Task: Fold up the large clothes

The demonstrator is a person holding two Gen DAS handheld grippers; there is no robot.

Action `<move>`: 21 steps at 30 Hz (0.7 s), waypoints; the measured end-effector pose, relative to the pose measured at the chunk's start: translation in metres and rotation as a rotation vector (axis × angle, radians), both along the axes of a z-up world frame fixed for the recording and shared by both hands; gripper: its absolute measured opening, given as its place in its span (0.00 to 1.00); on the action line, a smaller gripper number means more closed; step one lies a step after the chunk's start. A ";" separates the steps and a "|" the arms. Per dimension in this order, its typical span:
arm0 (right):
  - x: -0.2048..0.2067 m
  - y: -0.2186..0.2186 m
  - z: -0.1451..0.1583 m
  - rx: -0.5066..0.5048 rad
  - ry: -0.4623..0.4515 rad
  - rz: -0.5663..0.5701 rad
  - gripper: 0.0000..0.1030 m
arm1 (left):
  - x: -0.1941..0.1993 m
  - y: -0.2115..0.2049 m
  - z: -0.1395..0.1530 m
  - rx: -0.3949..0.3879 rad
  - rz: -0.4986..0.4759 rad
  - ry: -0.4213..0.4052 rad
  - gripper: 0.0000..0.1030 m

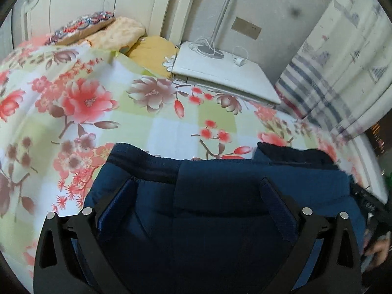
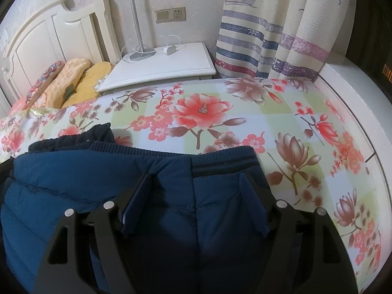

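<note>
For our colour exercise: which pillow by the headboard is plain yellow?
The yellow pillow, nearest the nightstand; the orange pillow beside it is speckled, the far one multicoloured.

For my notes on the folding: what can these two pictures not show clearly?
- Blue jacket: its lower part is cut off by the bottom edge and covered by the tongs, both views.
- Curtain: blurred, left wrist view.
- Hand: cut off by the right edge, left wrist view.
</note>
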State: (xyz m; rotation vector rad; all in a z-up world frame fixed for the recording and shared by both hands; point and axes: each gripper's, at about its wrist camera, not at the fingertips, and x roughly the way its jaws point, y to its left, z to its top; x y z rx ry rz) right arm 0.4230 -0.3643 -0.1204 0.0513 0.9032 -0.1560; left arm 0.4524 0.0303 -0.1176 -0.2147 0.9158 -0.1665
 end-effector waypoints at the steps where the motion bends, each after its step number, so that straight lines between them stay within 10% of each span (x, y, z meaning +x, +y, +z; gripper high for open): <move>1: 0.000 0.006 0.005 -0.062 0.011 -0.015 0.76 | 0.000 -0.002 0.000 0.014 0.000 0.001 0.95; 6: -0.030 0.078 0.039 -0.160 -0.126 0.121 0.75 | -0.003 -0.007 0.001 0.077 0.016 -0.014 0.96; 11: -0.021 0.148 0.010 -0.282 -0.005 0.354 0.77 | -0.004 -0.005 0.001 0.087 0.017 -0.016 0.96; 21: -0.014 0.007 0.003 0.091 0.025 -0.030 0.85 | -0.004 -0.003 0.000 0.055 0.017 -0.014 0.96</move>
